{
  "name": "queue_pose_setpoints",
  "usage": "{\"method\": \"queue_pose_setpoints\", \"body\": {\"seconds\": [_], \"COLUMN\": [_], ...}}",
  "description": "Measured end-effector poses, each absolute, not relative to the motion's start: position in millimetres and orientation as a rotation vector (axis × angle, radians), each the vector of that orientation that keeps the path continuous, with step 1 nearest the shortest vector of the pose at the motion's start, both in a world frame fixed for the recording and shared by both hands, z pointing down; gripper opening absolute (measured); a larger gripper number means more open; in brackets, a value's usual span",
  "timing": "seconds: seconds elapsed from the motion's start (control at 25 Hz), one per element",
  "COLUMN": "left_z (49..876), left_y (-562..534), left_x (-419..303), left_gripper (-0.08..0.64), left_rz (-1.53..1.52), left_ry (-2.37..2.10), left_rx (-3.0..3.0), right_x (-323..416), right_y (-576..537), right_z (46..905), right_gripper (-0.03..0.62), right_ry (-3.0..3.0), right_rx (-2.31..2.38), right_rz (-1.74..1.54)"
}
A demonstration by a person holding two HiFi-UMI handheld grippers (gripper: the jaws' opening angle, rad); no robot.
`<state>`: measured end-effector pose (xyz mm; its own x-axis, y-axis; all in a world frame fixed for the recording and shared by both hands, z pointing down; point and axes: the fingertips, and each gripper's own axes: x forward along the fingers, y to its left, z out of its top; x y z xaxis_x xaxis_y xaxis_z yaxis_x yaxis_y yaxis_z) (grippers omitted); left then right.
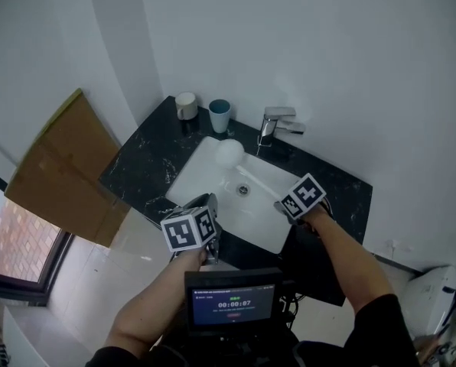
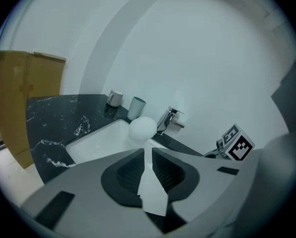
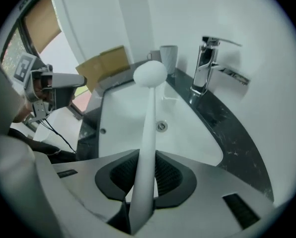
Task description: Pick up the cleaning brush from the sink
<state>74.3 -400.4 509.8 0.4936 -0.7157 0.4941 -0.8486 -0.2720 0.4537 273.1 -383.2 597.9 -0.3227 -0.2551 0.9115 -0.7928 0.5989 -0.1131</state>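
Cleaning brush (image 3: 148, 115): handle clamped between the jaws of the right gripper (image 3: 147, 155), round head above the far-left corner of the sink (image 1: 184, 183).
Left gripper (image 2: 146, 155): jaws narrowly apart, empty, over the near rim.
Faucet (image 1: 278, 122): far edge, right.
White cup (image 1: 186, 105), blue-green cup (image 1: 219, 115): far-left counter (image 1: 140, 163).
Open room: mid-basin.

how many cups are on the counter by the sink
2. A pale round cup stands at the back left corner of the black marbled counter; a teal round cup stands just right of it, towards the chrome tap. No others show.
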Motion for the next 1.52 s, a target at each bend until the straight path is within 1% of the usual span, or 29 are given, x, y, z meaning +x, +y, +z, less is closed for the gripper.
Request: {"method": "queue_pose_setpoints", "body": {"seconds": [0.16, 0.32, 0.56, 0.72, 0.84, 1.08, 1.32, 1.52], "left_z": [477, 441, 400, 381, 384, 380, 380, 389], "left_y": [-383, -355, -308, -273, -252, -199, -172, -165], "left_x": [31, -19, -60, -61, -64, -68, -80, -81], "left_gripper": [0.034, 0.003, 0.003, 0.003, 0.003, 0.003, 0.003, 0.003], "left_rz": [0.3, 0.314, 0.203, 0.118, 0.111, 0.113, 0.077, 0.113], "left_ry": [-1.235, -1.1, -0.899, -0.798, -0.781, -0.766, -0.777, -0.799], "left_rx": [2.275, 2.511, 2.75, 2.84, 2.828, 2.848, 2.823, 2.824], "right_x": [230, 169, 106, 95, 90, 78, 67, 70], "right_y": [-351, -307, -240, -199, -169, -112, -82, -73], "right_z": [539, 490, 442, 413, 403, 385, 381, 389], "right_gripper": [0.063, 0.063, 0.063, 0.063, 0.063, 0.063, 0.064, 0.063], "right_ry": [-1.996, -2.092, -2.11, -2.107, -2.102, -2.135, -2.16, -2.15], "right_rx": [1.097, 1.396, 1.751, 1.99, 2.109, 2.226, 2.286, 2.317], "right_rz": [0.695, 0.685, 0.583, 0.513, 0.459, 0.306, 0.153, 0.148]}}
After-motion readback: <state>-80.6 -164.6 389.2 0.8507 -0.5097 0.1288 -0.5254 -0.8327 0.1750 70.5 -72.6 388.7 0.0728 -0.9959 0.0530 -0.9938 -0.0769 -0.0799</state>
